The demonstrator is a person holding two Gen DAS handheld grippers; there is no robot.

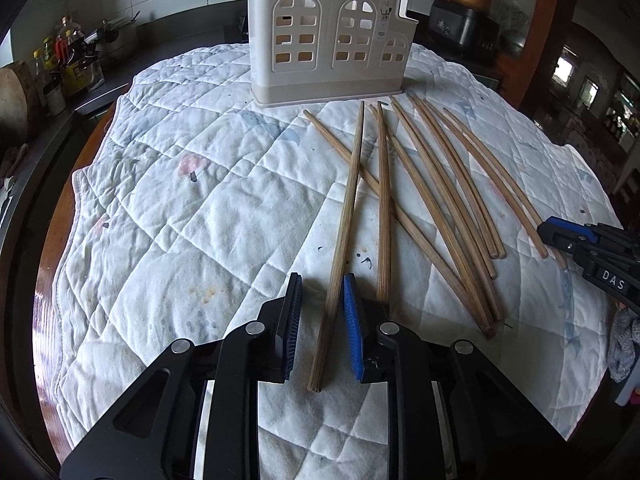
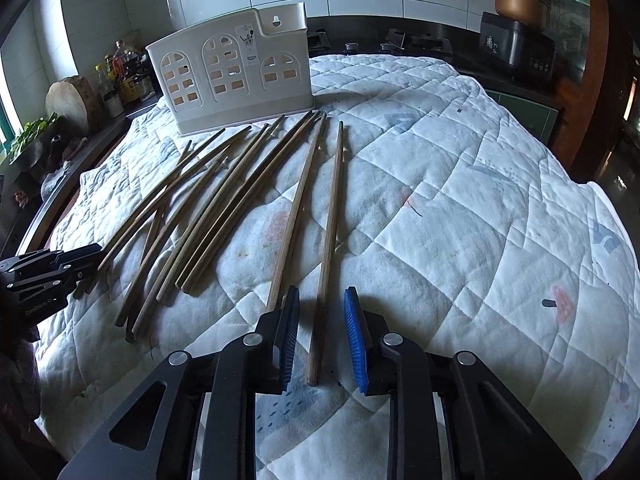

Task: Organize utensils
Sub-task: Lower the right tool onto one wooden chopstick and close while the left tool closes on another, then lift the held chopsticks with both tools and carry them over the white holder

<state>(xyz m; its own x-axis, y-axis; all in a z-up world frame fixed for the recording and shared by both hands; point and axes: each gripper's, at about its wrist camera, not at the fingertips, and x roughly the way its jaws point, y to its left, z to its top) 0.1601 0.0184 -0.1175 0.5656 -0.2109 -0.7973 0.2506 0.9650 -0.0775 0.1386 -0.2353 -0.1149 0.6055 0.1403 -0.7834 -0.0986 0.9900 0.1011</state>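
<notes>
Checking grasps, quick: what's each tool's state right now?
Left tool: open, the leftmost chopstick between its pads, not clamped.
Right tool: open, the rightmost chopstick between its pads, not clamped.

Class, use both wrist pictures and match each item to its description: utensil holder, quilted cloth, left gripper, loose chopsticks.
Column 1:
1 utensil holder
2 quilted cloth
3 left gripper
4 loose chopsticks

Column 2:
A spread out beneath the rest
B lying flat, fanned out
C standing upright
D fingers either side of a single chopstick

Pairs: 1-C, 2-A, 3-D, 4-B
</notes>
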